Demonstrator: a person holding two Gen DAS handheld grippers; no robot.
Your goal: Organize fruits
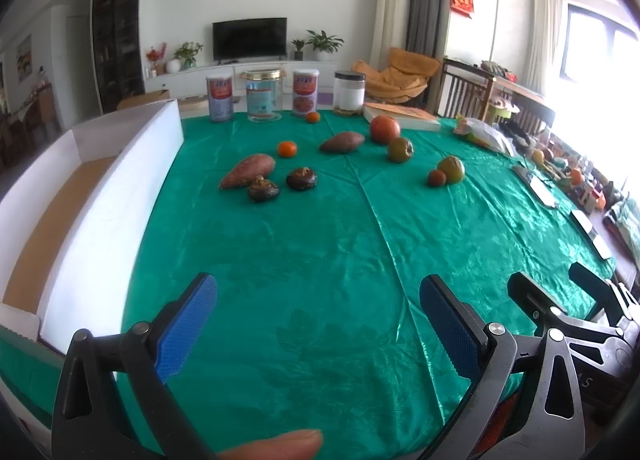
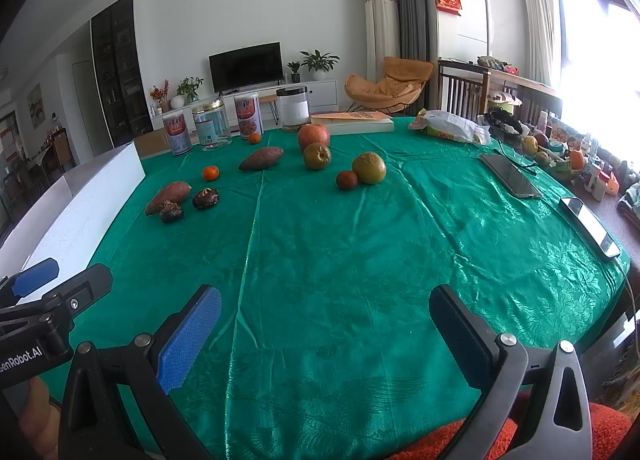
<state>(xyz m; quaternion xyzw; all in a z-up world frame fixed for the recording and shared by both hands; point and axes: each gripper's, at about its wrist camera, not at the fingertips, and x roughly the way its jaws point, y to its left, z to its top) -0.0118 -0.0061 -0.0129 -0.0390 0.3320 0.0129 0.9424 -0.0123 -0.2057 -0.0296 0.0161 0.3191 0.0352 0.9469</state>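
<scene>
On the green tablecloth (image 1: 320,252) lie two sweet potatoes (image 1: 248,170) (image 1: 342,141), two dark mushrooms (image 1: 302,178) (image 1: 263,189), two small oranges (image 1: 287,148) (image 1: 313,116), a red apple (image 1: 385,128), two greenish fruits (image 1: 400,149) (image 1: 452,169) and a small dark red fruit (image 1: 436,178). A white cardboard box (image 1: 100,196) stands at the left. My left gripper (image 1: 318,296) hovers open near the front edge, far from the fruit. My right gripper (image 2: 325,308) is open too, holding nothing, beside the left gripper (image 2: 36,284).
Two cans (image 1: 219,98), a glass jar (image 1: 263,94) and a white jar (image 1: 349,91) line the far edge, with a book (image 1: 402,116) and a plastic bag (image 1: 484,132). Phones (image 2: 509,175) (image 2: 590,226) lie at the right. Beyond are chairs and a TV.
</scene>
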